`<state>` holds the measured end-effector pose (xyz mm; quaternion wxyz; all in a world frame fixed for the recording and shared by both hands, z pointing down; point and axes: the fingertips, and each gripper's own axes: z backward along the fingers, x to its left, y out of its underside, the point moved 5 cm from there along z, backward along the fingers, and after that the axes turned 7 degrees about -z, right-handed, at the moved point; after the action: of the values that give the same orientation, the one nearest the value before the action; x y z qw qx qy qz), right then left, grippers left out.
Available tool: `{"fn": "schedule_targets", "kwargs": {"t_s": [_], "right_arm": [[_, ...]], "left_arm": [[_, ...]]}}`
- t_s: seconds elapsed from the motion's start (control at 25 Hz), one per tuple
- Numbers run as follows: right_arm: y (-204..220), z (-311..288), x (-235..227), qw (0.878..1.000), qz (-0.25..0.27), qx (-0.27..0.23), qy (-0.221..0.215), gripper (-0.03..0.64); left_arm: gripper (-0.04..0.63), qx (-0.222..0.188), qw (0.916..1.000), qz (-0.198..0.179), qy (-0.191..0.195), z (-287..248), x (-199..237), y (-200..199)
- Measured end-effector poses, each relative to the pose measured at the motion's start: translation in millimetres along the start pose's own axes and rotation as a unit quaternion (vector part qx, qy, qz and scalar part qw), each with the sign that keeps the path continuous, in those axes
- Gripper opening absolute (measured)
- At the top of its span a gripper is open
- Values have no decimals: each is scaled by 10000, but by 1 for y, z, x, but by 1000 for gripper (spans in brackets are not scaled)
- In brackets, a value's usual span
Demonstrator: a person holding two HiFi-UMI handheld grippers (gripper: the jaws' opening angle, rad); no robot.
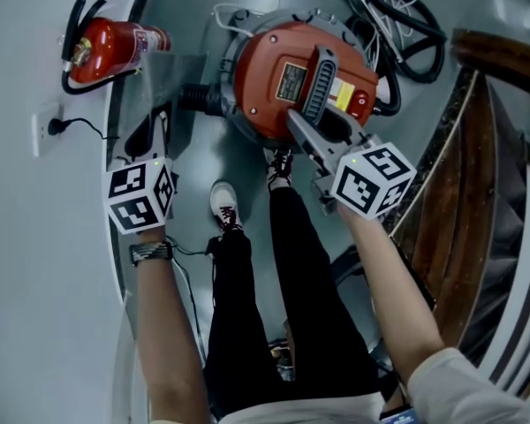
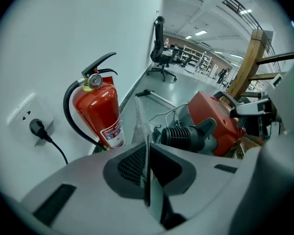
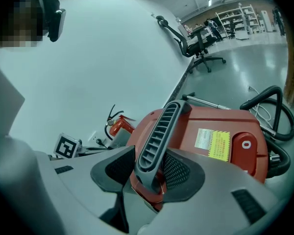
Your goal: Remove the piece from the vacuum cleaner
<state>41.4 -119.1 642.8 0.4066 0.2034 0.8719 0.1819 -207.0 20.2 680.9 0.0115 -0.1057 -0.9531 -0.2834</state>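
Note:
A red vacuum cleaner stands on the floor below me, with a dark grey ribbed handle across its top. My right gripper reaches in from the right and is shut on the near end of that handle, pads on both sides. My left gripper is to the vacuum's left, shut on a thin clear plastic piece. In the left gripper view the sheet stands edge-on between the closed jaws of the left gripper. The vacuum's black ribbed hose port lies just beyond it.
A red fire extinguisher stands by the white wall, near a socket with a black plug. The black hose coils behind the vacuum. A wooden stair frame rises at the right. The person's shoes are just in front of the vacuum.

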Motion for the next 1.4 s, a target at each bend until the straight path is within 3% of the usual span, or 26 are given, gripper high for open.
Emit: {"fn": "schedule_targets", "kwargs": {"t_s": [0.24,1.0,1.4], "right_arm": [[2,1,1,9988,-92,346,322,170],[17,49,12,9946,106,316,981,168],[-15,95,52,9905,677,19,1193,51]], "left_arm": [[25,-4,9999,-93,100,11,-10,-4],[25,2,9984,-553,126,60,-1,-6],[25,-225,9964,-809,105,124,0,-31]]}}
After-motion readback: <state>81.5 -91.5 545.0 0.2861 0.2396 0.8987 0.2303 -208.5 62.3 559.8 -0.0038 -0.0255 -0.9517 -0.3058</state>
